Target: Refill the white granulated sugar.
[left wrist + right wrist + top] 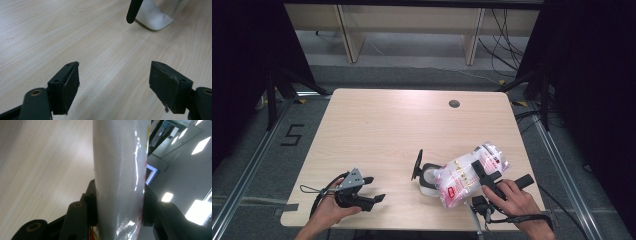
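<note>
1. The right gripper [486, 181] has its fingers [91, 202] clenched on a clear plastic bag [467, 172] with red print.
2. The bag is lifted at a tilt, its lower end just beside and partly over a white container [428, 181] with a raised black lid [417, 164].
3. The left gripper [371, 189] hangs low over the wooden surface [387, 125], well left of the container, its fingers [67, 85] spread and holding nothing.

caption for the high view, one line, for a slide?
Right gripper clamps a clear plastic bag over a white container on the wooden table; left gripper rests open.
</note>
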`<state>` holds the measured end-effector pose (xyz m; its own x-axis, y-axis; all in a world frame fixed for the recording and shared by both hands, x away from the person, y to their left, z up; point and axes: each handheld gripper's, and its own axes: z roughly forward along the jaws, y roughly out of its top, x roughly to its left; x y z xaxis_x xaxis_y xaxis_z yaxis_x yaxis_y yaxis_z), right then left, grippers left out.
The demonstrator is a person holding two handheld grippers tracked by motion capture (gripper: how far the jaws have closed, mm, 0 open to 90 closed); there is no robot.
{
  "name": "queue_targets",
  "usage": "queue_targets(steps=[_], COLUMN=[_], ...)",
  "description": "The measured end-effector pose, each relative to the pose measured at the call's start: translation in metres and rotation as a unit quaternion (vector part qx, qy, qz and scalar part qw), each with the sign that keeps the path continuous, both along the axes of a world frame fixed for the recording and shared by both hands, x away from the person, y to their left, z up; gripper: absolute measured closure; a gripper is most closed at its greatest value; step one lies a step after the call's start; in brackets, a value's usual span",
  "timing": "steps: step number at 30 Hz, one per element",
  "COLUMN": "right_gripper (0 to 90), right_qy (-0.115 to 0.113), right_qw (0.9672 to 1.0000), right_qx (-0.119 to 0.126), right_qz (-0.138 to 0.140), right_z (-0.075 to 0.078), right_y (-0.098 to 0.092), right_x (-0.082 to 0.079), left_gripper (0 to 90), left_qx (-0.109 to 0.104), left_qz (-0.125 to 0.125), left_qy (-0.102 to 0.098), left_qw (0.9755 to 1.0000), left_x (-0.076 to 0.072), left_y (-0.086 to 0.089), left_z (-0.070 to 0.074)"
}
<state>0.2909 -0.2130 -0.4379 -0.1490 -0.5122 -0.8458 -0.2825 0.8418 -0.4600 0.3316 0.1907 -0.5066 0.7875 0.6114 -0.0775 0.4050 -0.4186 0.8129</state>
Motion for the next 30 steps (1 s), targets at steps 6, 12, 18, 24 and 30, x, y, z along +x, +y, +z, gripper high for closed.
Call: queue_targets(steps=[6,12,18,24,30], right_gripper=[61.3,61.3,61.4,61.5,61.9], right_qy=[0.0,0.002,0.003,0.005,0.006], right_qw=[1.0,1.0,1.0,0.9999,0.9998], right_qx=[-0.001,0.005,0.002,-0.005,-0.015], right_qz=[0.001,0.001,0.005,0.013,0.013], right_z=[0.0007,-0.0002,-0.0003,0.0003,0.0005], right_y=[0.0006,-0.0002,-0.0006,-0.0022,-0.0027], right_x=[0.0007,0.0015,0.0024,0.0031,0.0051], left_gripper=[24.2,24.1,24.1,24.1,24.1], left_qx=[-0.008,-0.006,0.0,-0.008,-0.007], left_qz=[0.003,0.003,-0.001,0.008,0.007], left_qy=[0.0,0.0,0.0,0.005,0.01], left_qw=[1.0,1.0,1.0,0.9999,0.9999], left_x=[-0.0006,-0.0004,0.0,-0.0003,0.0002], left_y=[-0.0013,-0.001,-0.0003,-0.0006,-0.0009], left_z=[-0.0002,-0.0001,0.0,-0.0008,-0.0024])
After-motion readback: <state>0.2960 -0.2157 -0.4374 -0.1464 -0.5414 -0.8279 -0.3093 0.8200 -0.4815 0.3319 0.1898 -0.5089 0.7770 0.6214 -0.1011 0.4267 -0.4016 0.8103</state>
